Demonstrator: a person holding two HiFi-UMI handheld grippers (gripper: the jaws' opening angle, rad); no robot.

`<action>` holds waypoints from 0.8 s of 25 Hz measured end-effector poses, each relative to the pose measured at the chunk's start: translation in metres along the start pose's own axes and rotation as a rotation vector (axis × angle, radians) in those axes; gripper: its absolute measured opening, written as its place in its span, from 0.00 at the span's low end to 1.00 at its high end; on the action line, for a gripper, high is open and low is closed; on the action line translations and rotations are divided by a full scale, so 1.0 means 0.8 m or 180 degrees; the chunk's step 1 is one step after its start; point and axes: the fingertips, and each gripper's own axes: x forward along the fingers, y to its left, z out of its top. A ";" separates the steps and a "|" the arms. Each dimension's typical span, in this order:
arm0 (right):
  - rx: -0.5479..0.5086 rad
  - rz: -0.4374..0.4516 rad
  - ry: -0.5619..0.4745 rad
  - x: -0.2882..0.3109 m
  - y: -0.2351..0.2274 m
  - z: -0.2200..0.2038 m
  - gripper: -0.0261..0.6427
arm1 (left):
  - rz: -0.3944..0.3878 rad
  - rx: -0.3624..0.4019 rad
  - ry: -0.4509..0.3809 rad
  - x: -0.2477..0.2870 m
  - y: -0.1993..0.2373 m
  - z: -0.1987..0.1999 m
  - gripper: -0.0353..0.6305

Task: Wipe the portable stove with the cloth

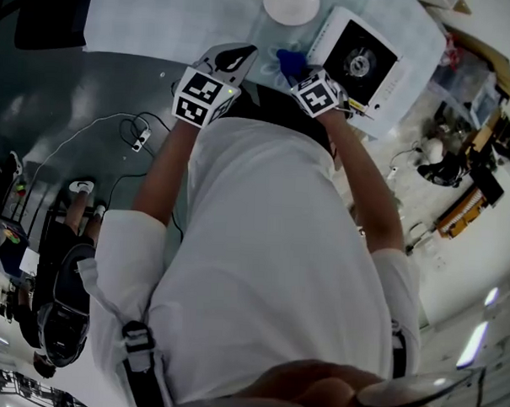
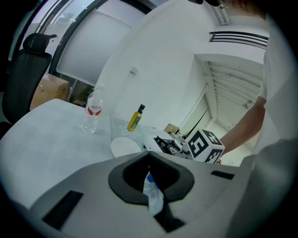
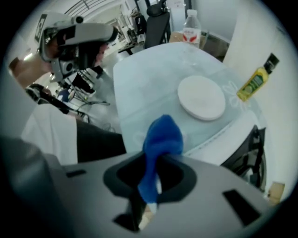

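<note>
The portable stove [image 1: 358,64] is white with a black burner top and sits at the table's far right; it also shows in the left gripper view as the stove [image 2: 164,144]. My right gripper [image 1: 323,90] hovers at its near edge, shut on a blue cloth [image 1: 288,63]. In the right gripper view the cloth [image 3: 160,137] bulges out past the right gripper [image 3: 156,160]. My left gripper [image 1: 216,85] is held left of the stove. In its own view the left gripper [image 2: 150,160] is shut on a small white and blue scrap [image 2: 153,193].
A white plate [image 1: 291,4] lies beyond the cloth on the pale tablecloth [image 1: 162,17]. A water bottle [image 2: 93,111] and a yellow oil bottle [image 2: 135,117] stand at the far side. Cables and a power strip [image 1: 140,139] lie on the floor at left.
</note>
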 end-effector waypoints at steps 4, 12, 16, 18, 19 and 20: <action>-0.0087 0.0045 0.0182 0.000 -0.009 -0.006 0.16 | 0.0051 -0.0070 -0.0070 0.006 -0.004 0.000 0.10; -0.0464 -0.0036 0.0353 -0.011 -0.036 -0.004 0.16 | 0.0077 -0.0205 -0.0139 0.020 -0.014 -0.003 0.10; -0.0669 -0.0140 0.0445 -0.011 -0.055 0.004 0.16 | 0.0110 -0.0264 -0.0159 0.021 0.000 -0.007 0.10; -0.0795 -0.0192 0.0483 -0.011 -0.064 0.010 0.16 | 0.0130 -0.0290 -0.0176 0.022 0.007 -0.007 0.10; -0.0863 -0.0231 0.0498 -0.012 -0.069 0.013 0.16 | 0.0136 -0.0292 -0.0178 0.022 0.010 -0.007 0.10; -0.0931 -0.0276 0.0516 -0.013 -0.073 0.016 0.16 | 0.0140 -0.0289 -0.0178 0.022 0.012 -0.008 0.10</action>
